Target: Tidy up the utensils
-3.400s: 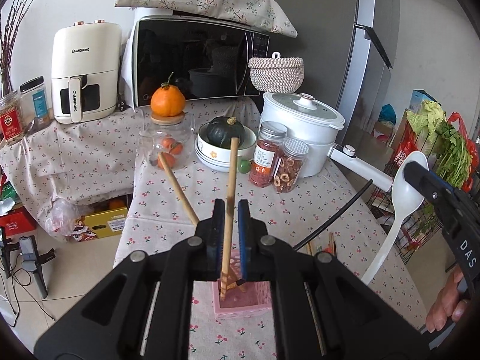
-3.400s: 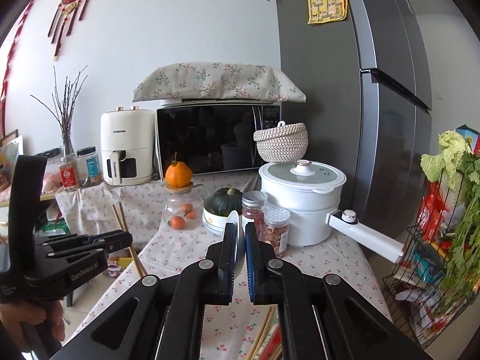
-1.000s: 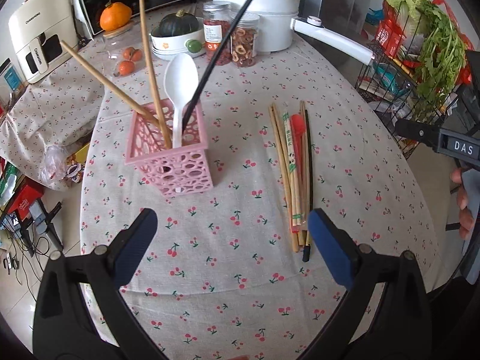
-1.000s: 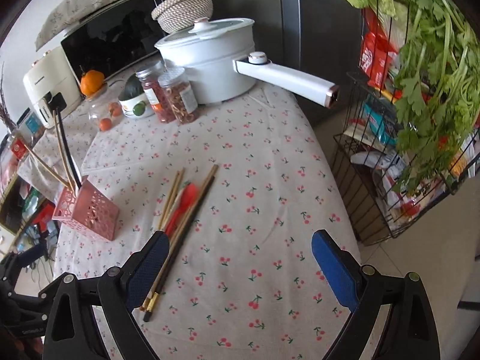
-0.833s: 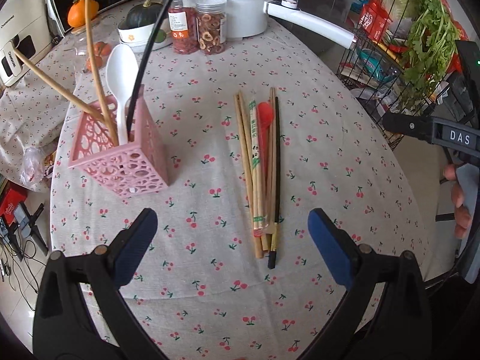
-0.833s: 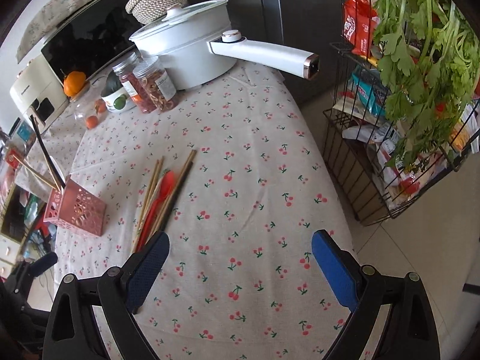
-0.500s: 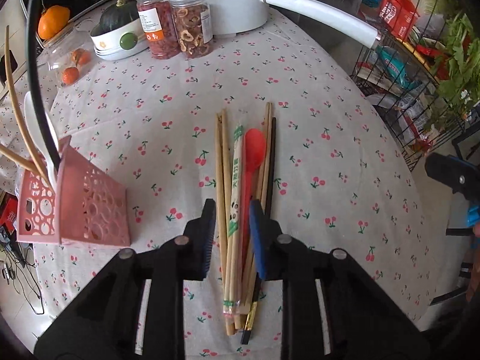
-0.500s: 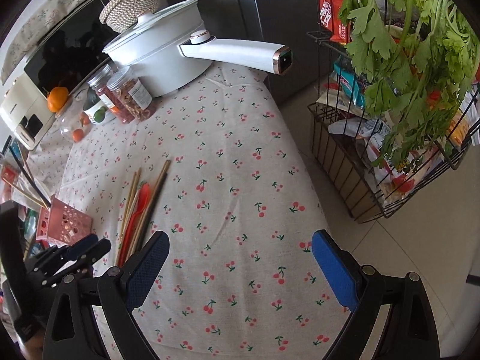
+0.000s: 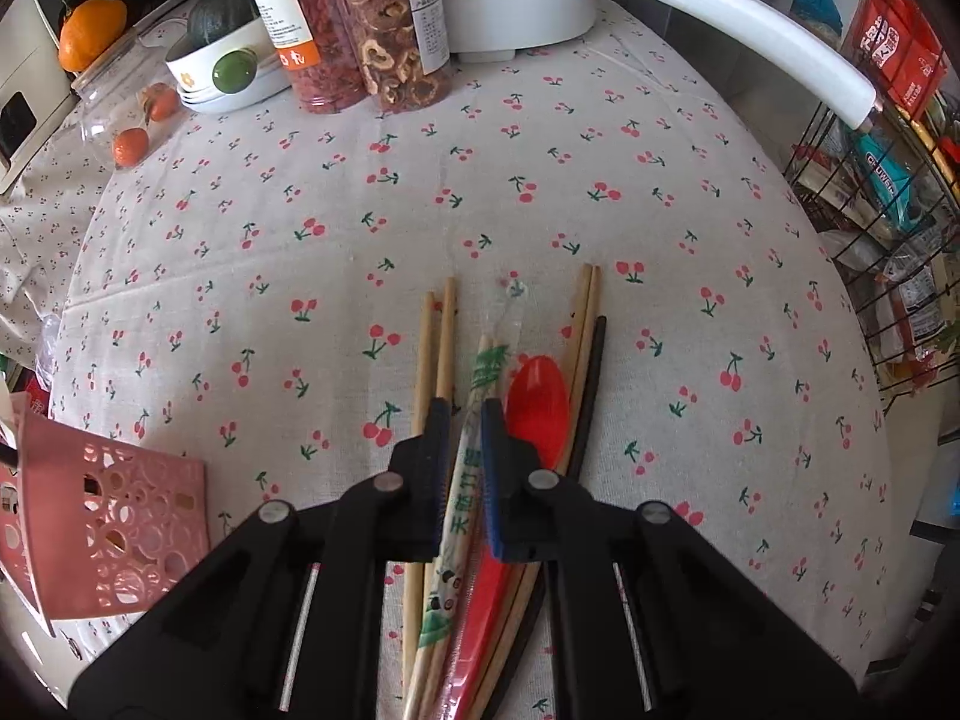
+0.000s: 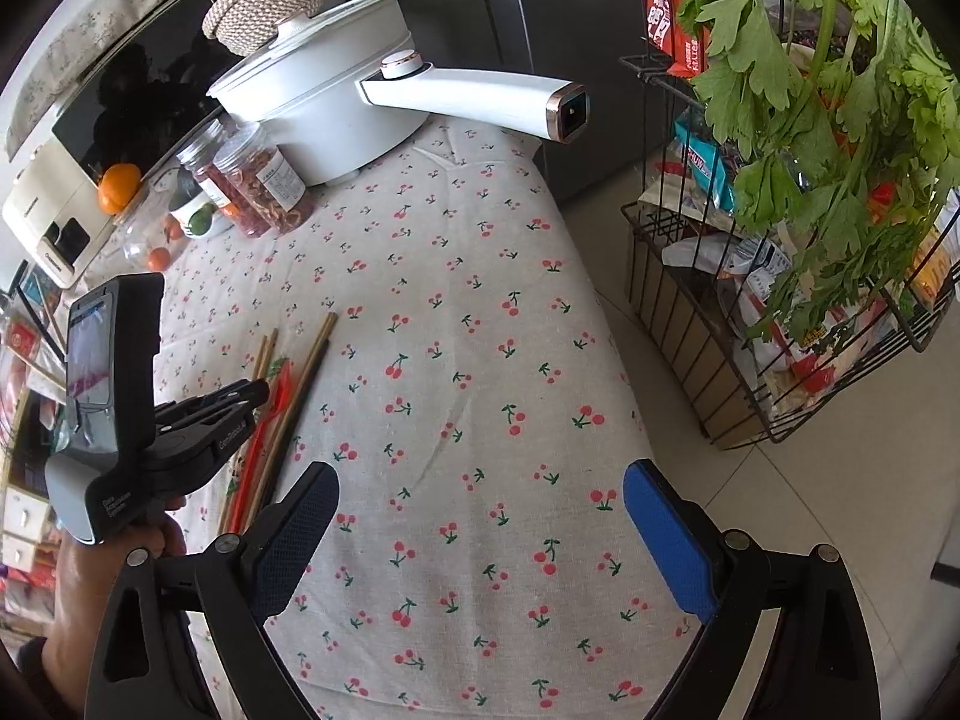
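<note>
A bundle of utensils lies on the cherry-print cloth: bamboo chopsticks (image 9: pixel 437 342), a paper-wrapped chopstick pair (image 9: pixel 489 363), a red spoon (image 9: pixel 537 402) and a black chopstick (image 9: pixel 591 372). My left gripper (image 9: pixel 462 414) points down over the bundle, its jaws closing, pads against the wrapped pair. The pink perforated basket (image 9: pixel 102 522) stands at lower left. The right wrist view shows the left gripper (image 10: pixel 255 390) on the bundle (image 10: pixel 300 378). My right gripper (image 10: pixel 480 477) hangs open over bare cloth, nothing between its fingers.
Two food jars (image 9: pixel 354 30), a bowl with a squash (image 9: pixel 222 60) and a white pot with a long handle (image 9: pixel 732 30) stand at the table's far side. A wire rack (image 10: pixel 720 360) with greens and packets stands off the right edge.
My left gripper moved from beside the pink basket to over the bundle, dropped lower, and went from wide open to shut around the wrapped pair. The right gripper stayed open, drifting slightly.
</note>
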`<control>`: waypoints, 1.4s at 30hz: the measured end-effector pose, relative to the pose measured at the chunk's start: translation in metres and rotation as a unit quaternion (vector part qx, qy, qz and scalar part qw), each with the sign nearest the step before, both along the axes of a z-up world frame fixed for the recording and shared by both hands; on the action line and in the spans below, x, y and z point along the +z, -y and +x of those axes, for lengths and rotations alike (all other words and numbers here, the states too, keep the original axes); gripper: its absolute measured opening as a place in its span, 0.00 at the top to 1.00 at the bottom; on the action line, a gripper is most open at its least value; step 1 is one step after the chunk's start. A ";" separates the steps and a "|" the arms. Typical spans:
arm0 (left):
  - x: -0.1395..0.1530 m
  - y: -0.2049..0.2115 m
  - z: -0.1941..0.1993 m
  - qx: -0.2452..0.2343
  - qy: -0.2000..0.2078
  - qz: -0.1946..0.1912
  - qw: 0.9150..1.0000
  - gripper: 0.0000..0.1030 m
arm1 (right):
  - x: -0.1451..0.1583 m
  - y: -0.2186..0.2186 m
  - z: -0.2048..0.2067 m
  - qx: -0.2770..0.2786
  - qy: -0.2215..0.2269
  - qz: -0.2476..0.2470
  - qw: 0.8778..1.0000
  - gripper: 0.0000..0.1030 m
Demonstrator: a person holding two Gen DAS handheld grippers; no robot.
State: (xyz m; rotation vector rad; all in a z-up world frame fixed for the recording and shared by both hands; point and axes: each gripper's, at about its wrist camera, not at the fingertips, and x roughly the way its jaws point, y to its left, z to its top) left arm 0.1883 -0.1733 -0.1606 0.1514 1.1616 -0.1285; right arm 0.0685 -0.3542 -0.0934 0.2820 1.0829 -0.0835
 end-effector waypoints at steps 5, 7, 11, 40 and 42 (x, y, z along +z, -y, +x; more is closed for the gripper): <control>0.006 0.007 -0.002 -0.010 0.000 -0.023 1.000 0.89 | -0.002 0.004 -0.001 -0.011 -0.004 0.012 1.000 0.06; 0.001 0.013 -0.003 -0.021 -0.013 -0.015 1.000 0.89 | -0.004 0.004 -0.003 -0.012 -0.008 0.014 1.000 0.06; -0.006 0.017 -0.002 -0.027 -0.020 0.007 0.999 0.89 | -0.007 0.002 -0.004 -0.008 -0.013 0.003 1.000 0.06; 0.046 -0.042 -0.051 -0.079 -0.016 -0.108 0.991 0.76 | -0.015 -0.029 0.011 0.004 -0.030 0.020 0.999 0.06; 0.036 -0.044 -0.043 -0.061 -0.027 -0.108 0.992 0.72 | -0.017 -0.032 0.012 0.006 -0.035 0.020 0.999 0.06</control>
